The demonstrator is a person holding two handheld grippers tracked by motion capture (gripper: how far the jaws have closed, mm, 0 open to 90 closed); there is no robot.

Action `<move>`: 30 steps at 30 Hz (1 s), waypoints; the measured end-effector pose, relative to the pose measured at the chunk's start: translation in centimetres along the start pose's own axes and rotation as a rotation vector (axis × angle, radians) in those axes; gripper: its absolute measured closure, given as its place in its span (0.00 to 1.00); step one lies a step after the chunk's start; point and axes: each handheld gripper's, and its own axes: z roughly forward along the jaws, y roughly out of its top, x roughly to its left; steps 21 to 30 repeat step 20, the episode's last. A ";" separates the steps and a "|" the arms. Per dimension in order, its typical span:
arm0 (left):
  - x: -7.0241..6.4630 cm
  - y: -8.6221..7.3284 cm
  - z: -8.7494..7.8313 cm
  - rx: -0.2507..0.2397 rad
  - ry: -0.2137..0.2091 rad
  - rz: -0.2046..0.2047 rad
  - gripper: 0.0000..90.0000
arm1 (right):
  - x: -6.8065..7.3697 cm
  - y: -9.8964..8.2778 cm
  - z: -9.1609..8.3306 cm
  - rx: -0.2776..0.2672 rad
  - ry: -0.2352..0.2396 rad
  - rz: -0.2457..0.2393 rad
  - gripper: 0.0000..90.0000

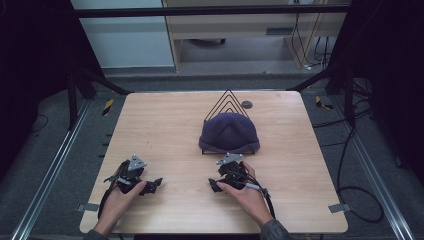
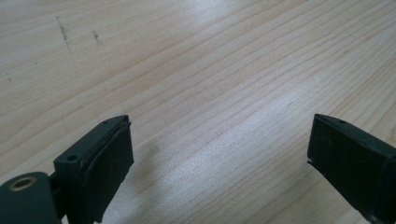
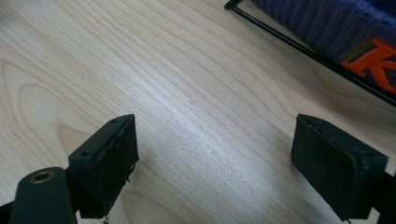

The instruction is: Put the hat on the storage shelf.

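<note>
Beanie on wire rack, right claw nearby, left claw apart, both gaping empty.

1. A square table with a pale wood-grain top and rounded corners
2. A black wire rack stands on it, right of centre toward the far edge
3. A dark purple knit beanie sits over the rack's near side
4. A small dark round disc lies just right of the rack's peak
5. Two hand-held grippers, the left gripper and right gripper, rest on the table nearer the person than the rack
</note>
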 end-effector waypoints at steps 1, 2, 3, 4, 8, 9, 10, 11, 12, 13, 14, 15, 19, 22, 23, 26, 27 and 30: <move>0.1 -0.1 0.2 0.001 0.001 -0.004 0.07 | 0.0 0.0 0.1 0.003 -0.007 -0.004 0.17; 0.2 -0.3 0.3 0.001 0.001 -0.008 0.07 | 0.1 -0.1 0.3 0.006 -0.011 -0.011 0.16; 0.2 -0.4 0.5 0.001 0.000 -0.016 0.07 | 0.2 -0.1 0.4 -0.001 -0.023 -0.023 0.15; 0.3 -0.5 0.6 0.000 0.001 -0.016 0.07 | 0.2 -0.2 0.5 -0.011 -0.024 -0.026 0.14; 0.4 -0.7 0.8 -0.023 0.013 -0.029 0.06 | 0.2 -0.9 0.7 -0.078 -0.004 -0.042 0.12; 0.4 -0.7 0.9 -0.029 0.020 -0.030 0.06 | 0.2 -0.9 0.7 -0.077 -0.003 -0.044 0.12; 0.3 -0.8 1.0 -0.032 0.025 -0.026 0.06 | 0.2 -0.9 0.7 -0.077 0.000 -0.042 0.12; 0.3 -0.8 1.0 -0.032 0.024 -0.027 0.05 | 0.2 -0.9 0.7 -0.078 -0.001 -0.042 0.12; 0.4 -0.8 1.0 -0.032 0.026 -0.028 0.05 | 0.2 -0.9 0.7 -0.078 -0.005 -0.039 0.12; 0.4 -0.8 1.0 -0.031 0.028 -0.028 0.05 | 0.3 -1.0 0.6 -0.074 -0.007 -0.035 0.12; 0.4 -0.8 1.0 -0.031 0.030 -0.027 0.04 | 0.3 -1.0 0.7 -0.075 -0.007 -0.033 0.12; 0.3 -0.8 1.0 -0.030 0.030 -0.028 0.04 | 0.3 -1.0 0.7 -0.075 -0.009 -0.034 0.12; 0.3 -0.8 1.0 -0.029 0.034 -0.031 0.04 | 0.4 -1.0 0.7 -0.081 -0.025 -0.022 0.12; 0.3 -0.8 0.9 -0.029 0.034 -0.030 0.04 | 0.5 -1.0 0.7 -0.080 -0.032 -0.016 0.12; 0.3 -0.8 0.9 -0.029 0.034 -0.030 0.04 | 0.5 -1.0 0.7 -0.080 -0.032 -0.016 0.12; 0.3 -0.8 0.9 -0.029 0.034 -0.030 0.04 | 0.5 -1.0 0.7 -0.080 -0.032 -0.016 0.12; 0.3 -0.8 0.9 -0.029 0.034 -0.030 0.04 | 0.5 -1.0 0.7 -0.080 -0.032 -0.016 0.12; 0.3 -0.8 0.9 -0.029 0.034 -0.030 0.04 | 0.5 -1.0 0.7 -0.080 -0.032 -0.016 0.12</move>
